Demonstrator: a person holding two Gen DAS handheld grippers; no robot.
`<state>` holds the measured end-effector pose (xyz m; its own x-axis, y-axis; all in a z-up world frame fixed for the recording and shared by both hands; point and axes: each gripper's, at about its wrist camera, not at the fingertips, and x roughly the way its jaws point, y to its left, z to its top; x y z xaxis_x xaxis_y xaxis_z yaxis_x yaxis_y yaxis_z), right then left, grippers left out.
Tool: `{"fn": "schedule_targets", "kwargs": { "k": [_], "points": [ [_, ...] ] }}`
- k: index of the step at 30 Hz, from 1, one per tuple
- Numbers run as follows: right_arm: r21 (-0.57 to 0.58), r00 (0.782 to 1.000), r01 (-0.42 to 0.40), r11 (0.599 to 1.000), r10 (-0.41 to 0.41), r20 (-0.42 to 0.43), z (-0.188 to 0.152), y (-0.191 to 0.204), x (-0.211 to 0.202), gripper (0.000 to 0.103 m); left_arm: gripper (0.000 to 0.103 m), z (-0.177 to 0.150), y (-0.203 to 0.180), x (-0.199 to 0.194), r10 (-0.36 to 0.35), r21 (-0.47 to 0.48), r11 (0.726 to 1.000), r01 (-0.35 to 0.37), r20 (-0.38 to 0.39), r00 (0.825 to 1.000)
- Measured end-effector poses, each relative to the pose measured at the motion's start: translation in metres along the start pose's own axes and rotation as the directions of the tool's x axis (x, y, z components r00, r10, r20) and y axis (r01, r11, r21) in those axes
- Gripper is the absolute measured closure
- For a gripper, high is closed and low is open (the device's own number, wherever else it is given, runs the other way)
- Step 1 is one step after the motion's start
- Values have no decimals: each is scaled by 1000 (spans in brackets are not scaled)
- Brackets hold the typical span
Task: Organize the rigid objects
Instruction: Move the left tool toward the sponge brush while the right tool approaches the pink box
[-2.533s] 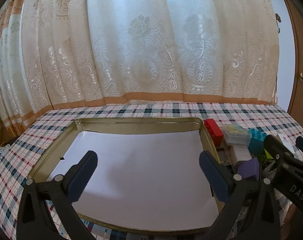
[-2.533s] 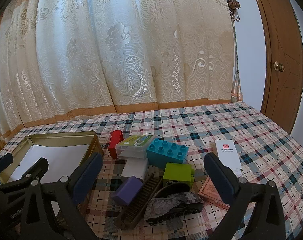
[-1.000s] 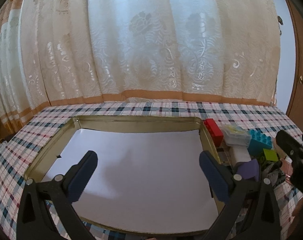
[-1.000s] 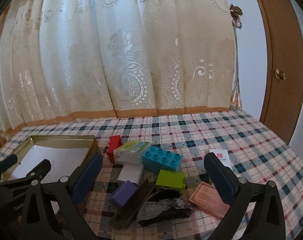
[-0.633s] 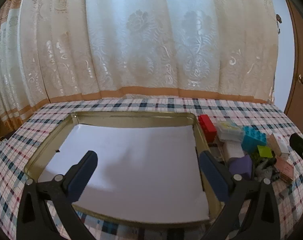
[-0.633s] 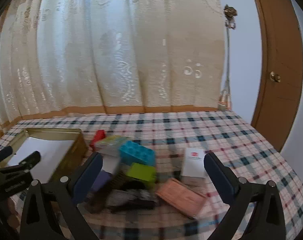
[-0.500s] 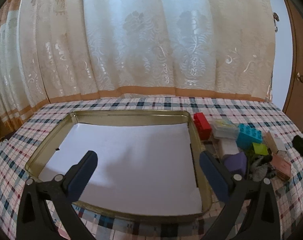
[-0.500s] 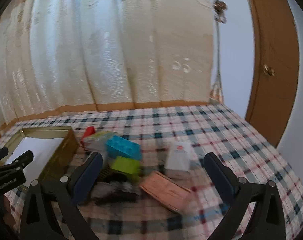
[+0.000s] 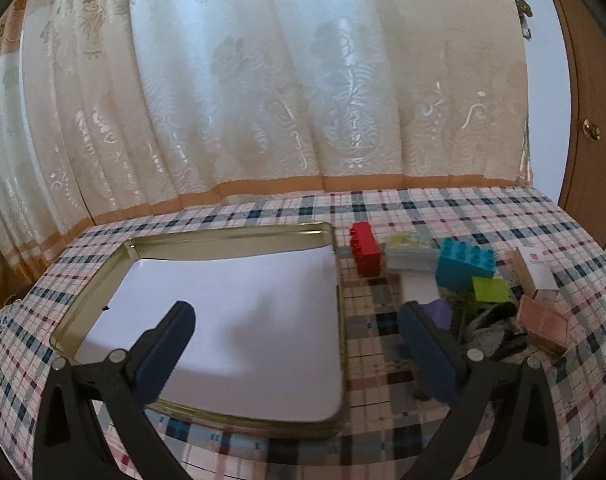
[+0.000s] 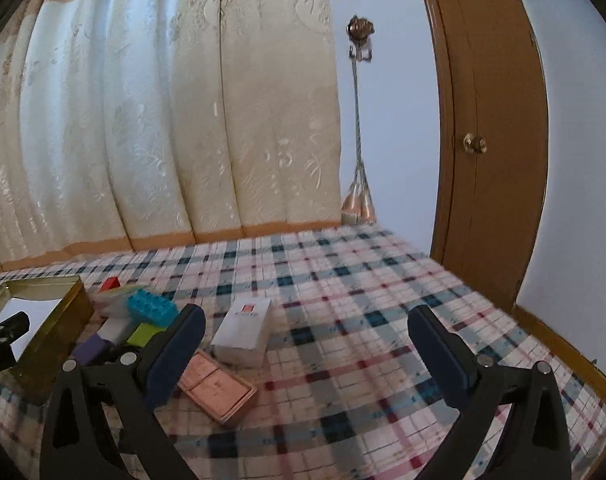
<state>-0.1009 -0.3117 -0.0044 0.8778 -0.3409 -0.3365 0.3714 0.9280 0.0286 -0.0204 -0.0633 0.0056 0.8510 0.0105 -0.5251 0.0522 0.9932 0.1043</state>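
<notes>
Jaws on both your grippers stand released; pink box (image 10: 217, 387) lies just beside your right gripper (image 10: 309, 340)'s left jaw.

**Right wrist view: open gripper over plaid cloth**

My right gripper (image 10: 305, 336) hangs with jaws wide apart and empty. Below its left finger lies a pink box (image 10: 217, 386), with a white box (image 10: 245, 330) just behind. Blocks (image 10: 151, 310) cluster beside a gold tin (image 10: 59, 322) at left.

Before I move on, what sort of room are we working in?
Probably a room in a home: a checked tablecloth, long lace curtains and a wooden door with a brass knob.
</notes>
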Motion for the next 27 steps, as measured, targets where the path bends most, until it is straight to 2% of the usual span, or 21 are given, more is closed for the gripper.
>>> {"fn": "schedule_targets", "kwargs": {
  "k": [5,9,12,16,19,23,27],
  "points": [
    [-13,1000,-19,1000,19,23,0,2,-5,0,0,-3,-13,-6,10,2,1000,-10,42,999],
    [-39,998,-19,999,22,65,-1,7,-13,0,0,-10,-17,-14,39,-1,999,-39,120,992],
    [-32,996,-18,999,21,82,-1,6,-19,0,0,-14,-17,-18,31,-9,1000,-30,153,988],
    [-16,1000,-25,1000,25,5,-2,7,-14,0,0,-16,-22,-21,23,10,1000,-25,174,984],
    [-35,1000,-14,999,14,-9,-3,11,-11,0,0,-16,-25,-23,24,22,999,-29,179,984],
    [-9,998,-16,1000,16,-68,-5,7,-2,0,0,-18,-26,-23,13,24,1000,-17,169,985],
    [4,998,4,1000,-4,-56,-6,5,-5,0,0,-19,-26,-25,15,22,1000,-19,178,984]
  ]
}}
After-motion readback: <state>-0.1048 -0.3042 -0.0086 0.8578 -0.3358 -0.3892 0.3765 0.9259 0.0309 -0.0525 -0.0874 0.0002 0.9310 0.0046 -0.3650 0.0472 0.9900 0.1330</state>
